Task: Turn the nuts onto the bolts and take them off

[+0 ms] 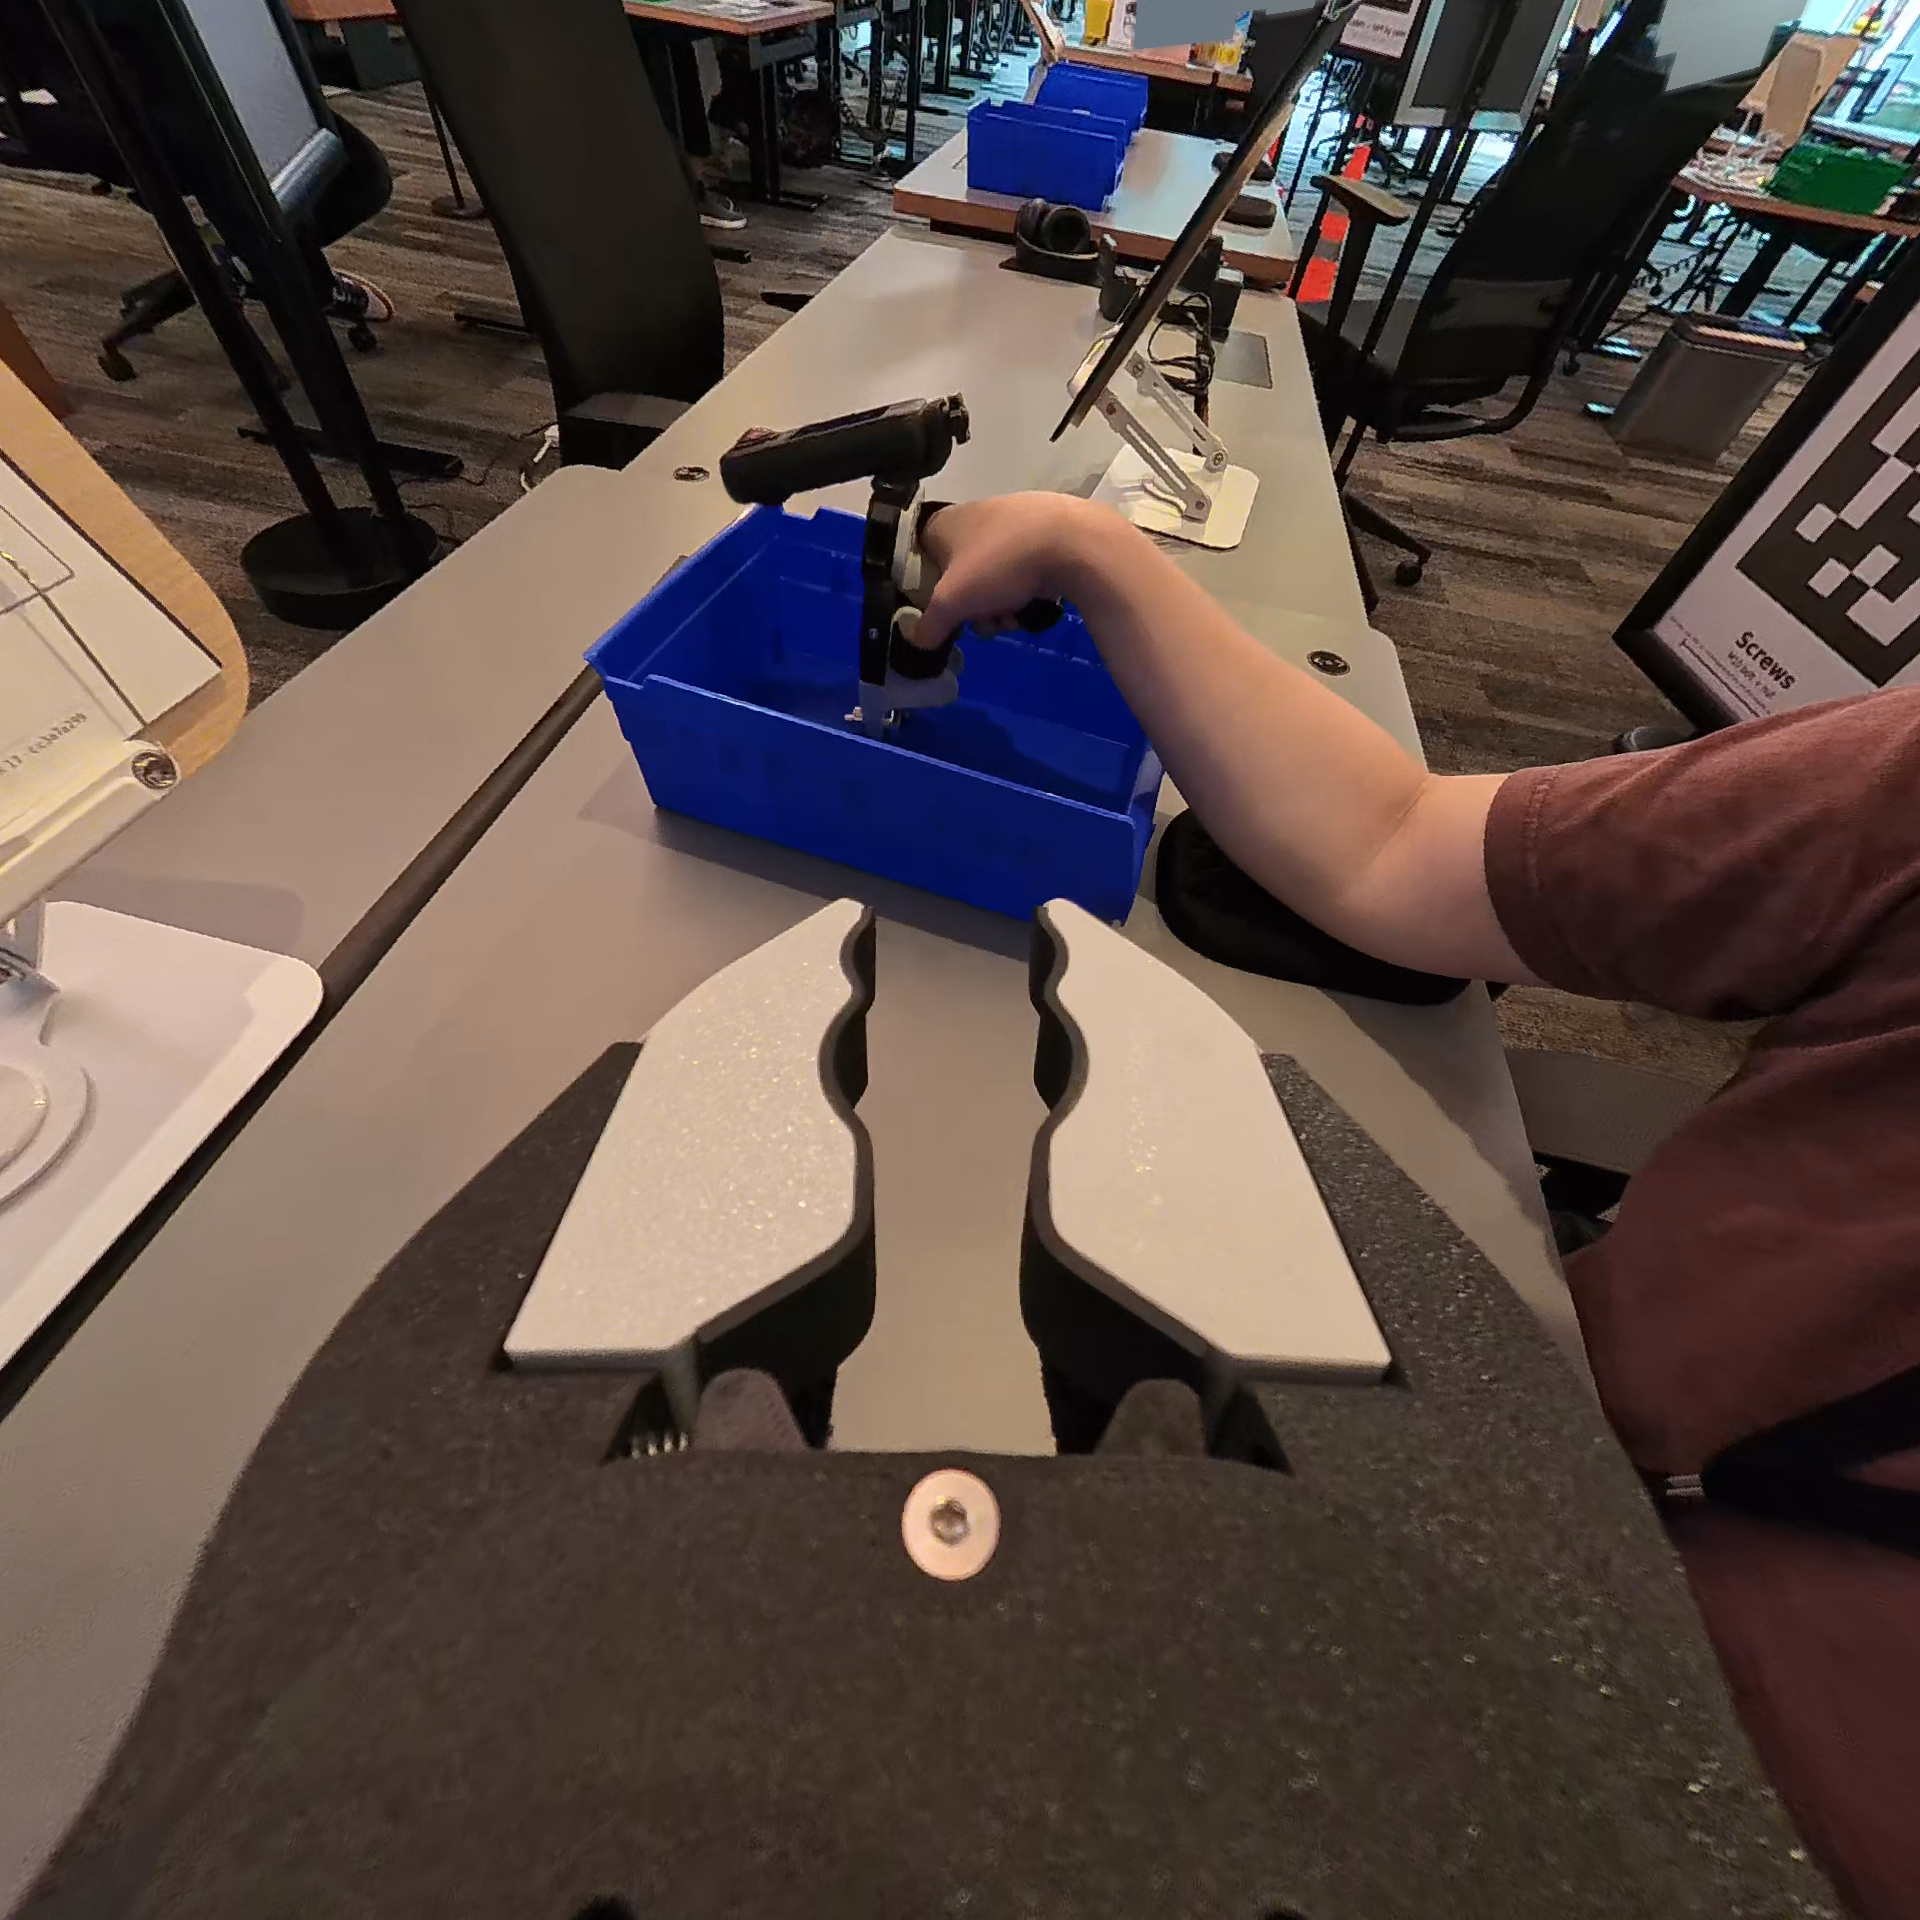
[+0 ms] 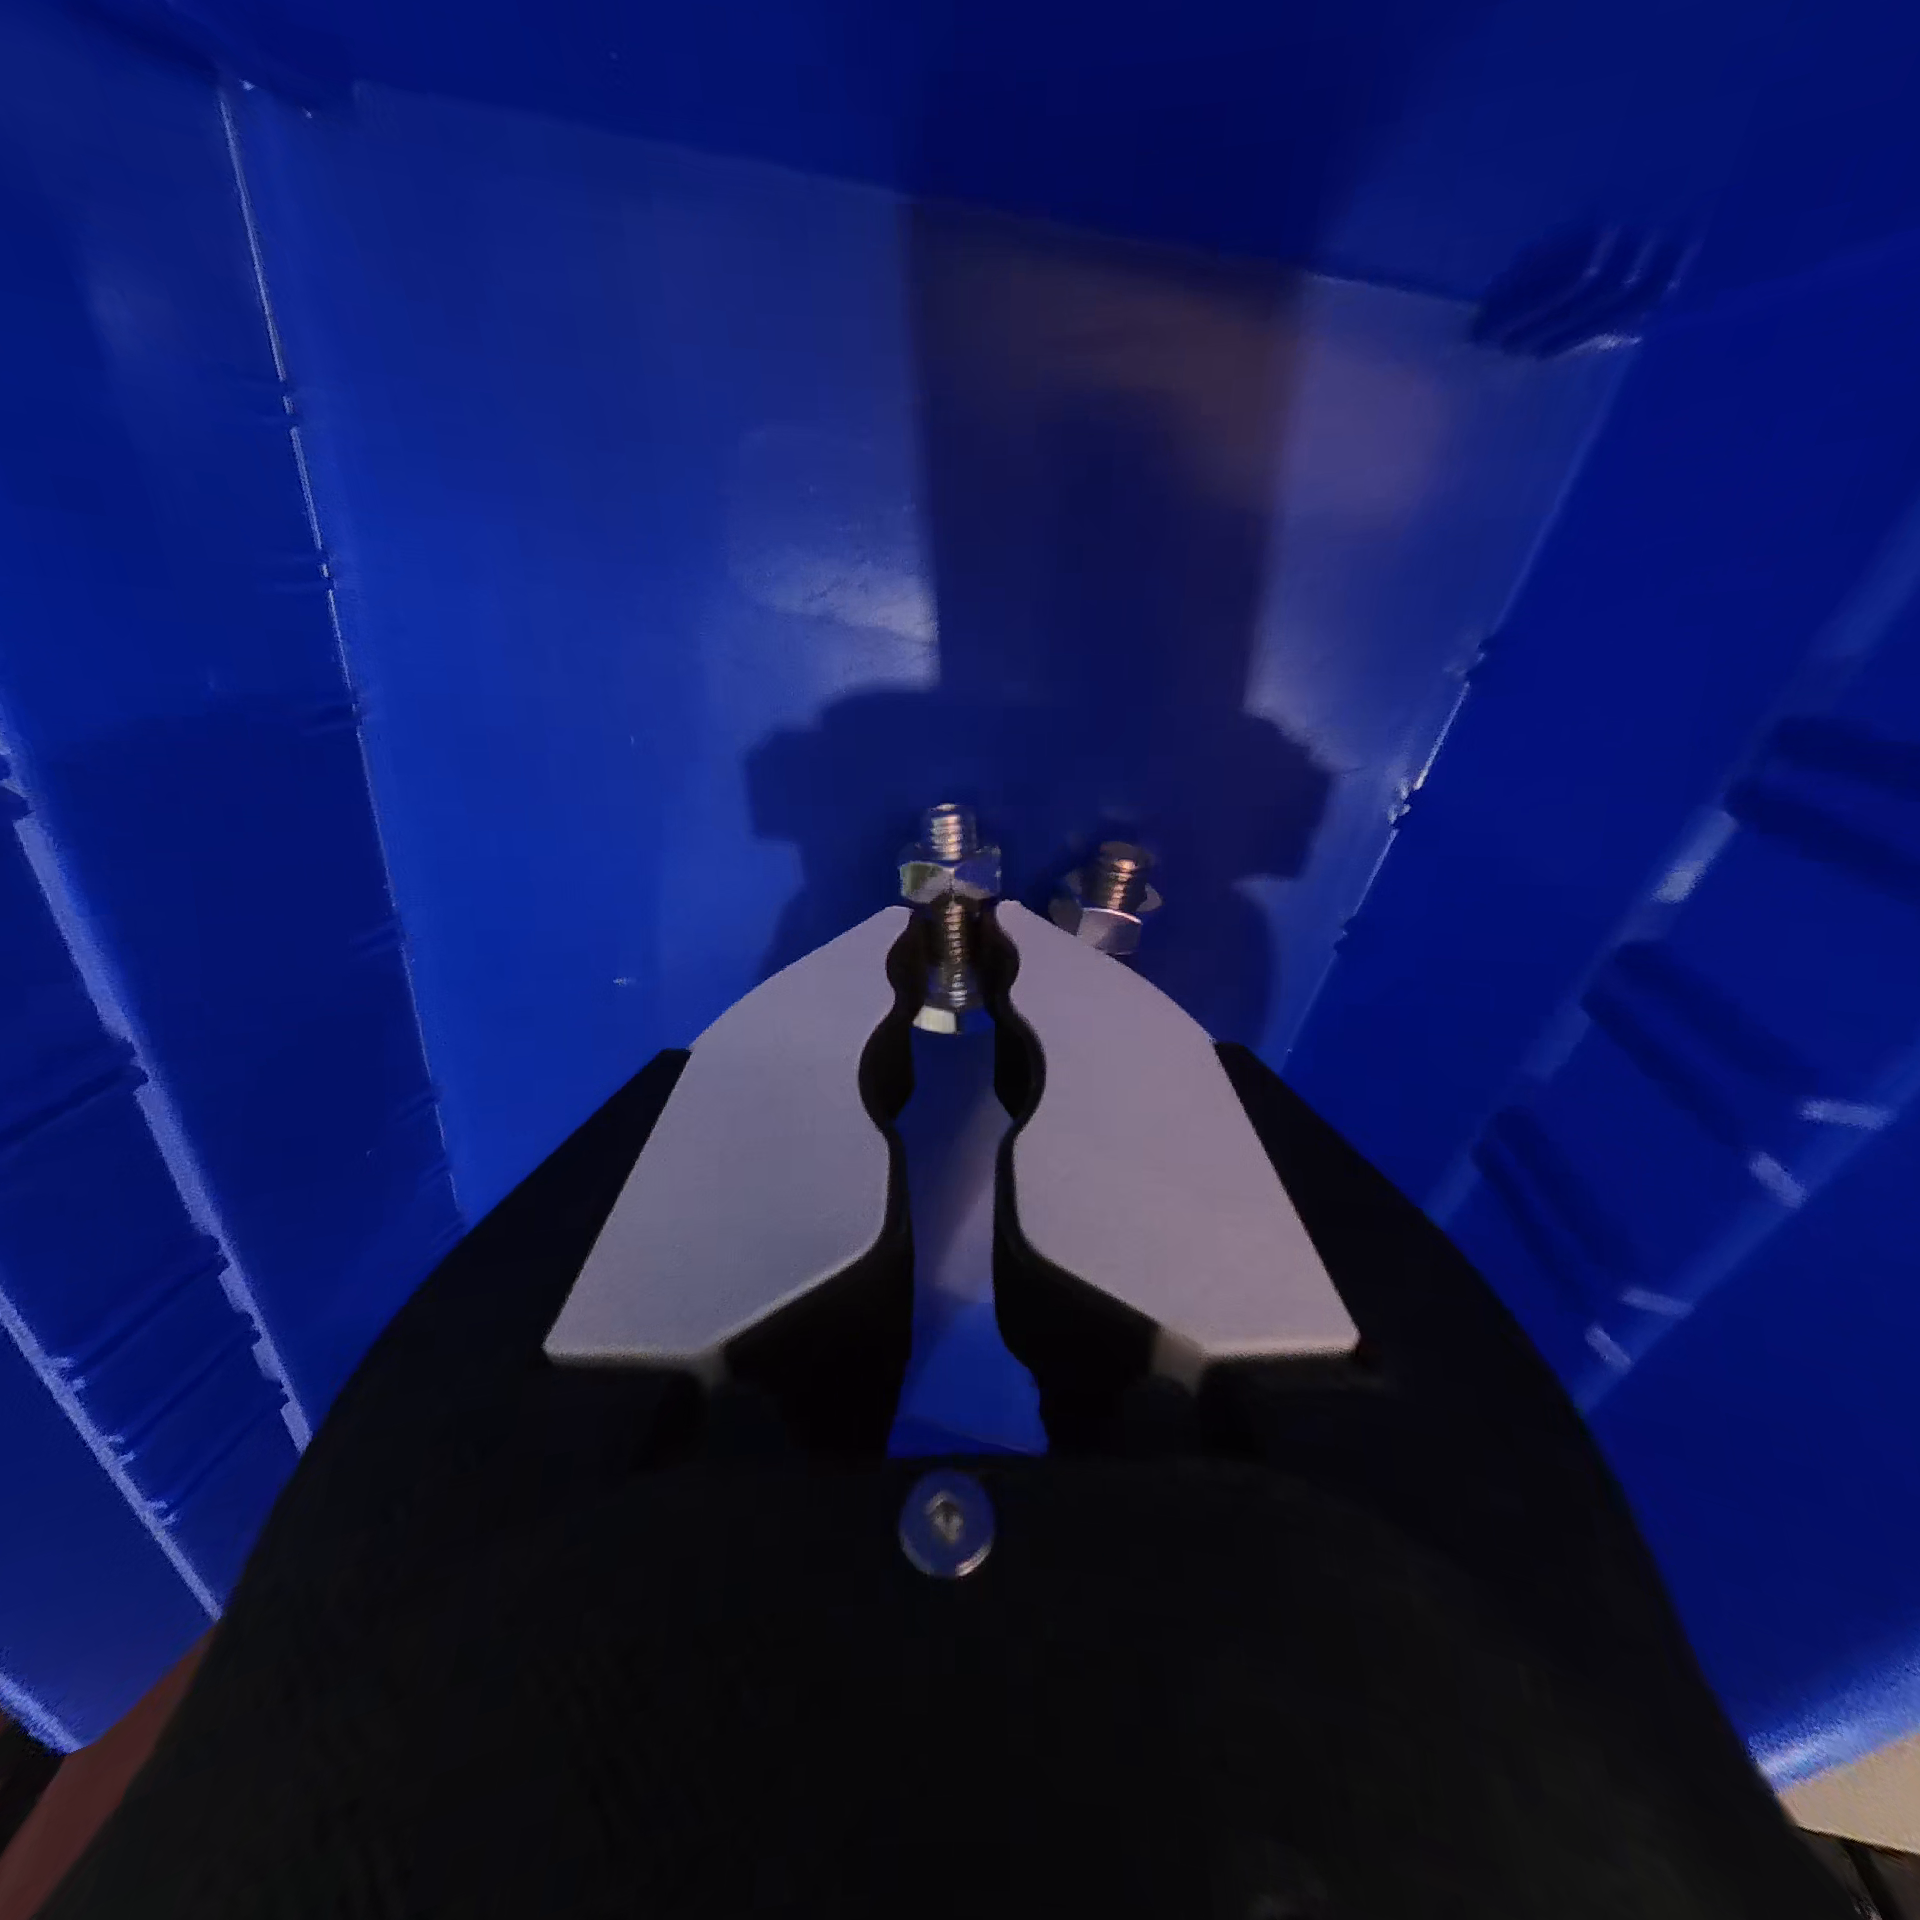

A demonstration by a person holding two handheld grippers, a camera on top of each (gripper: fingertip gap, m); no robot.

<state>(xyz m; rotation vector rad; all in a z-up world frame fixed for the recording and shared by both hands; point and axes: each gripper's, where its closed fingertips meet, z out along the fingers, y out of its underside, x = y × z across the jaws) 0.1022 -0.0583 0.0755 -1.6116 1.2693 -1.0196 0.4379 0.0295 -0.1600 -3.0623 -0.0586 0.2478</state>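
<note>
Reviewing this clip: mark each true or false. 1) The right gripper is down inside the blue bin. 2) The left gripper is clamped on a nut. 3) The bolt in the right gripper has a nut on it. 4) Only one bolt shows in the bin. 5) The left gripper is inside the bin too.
1) True: the right gripper reaches into the blue bin.
2) False: the left gripper is open and empty.
3) True: the held bolt carries a nut.
4) False: a second bolt lies beside it.
5) False: it hovers over the grey table, short of the bin.
</note>
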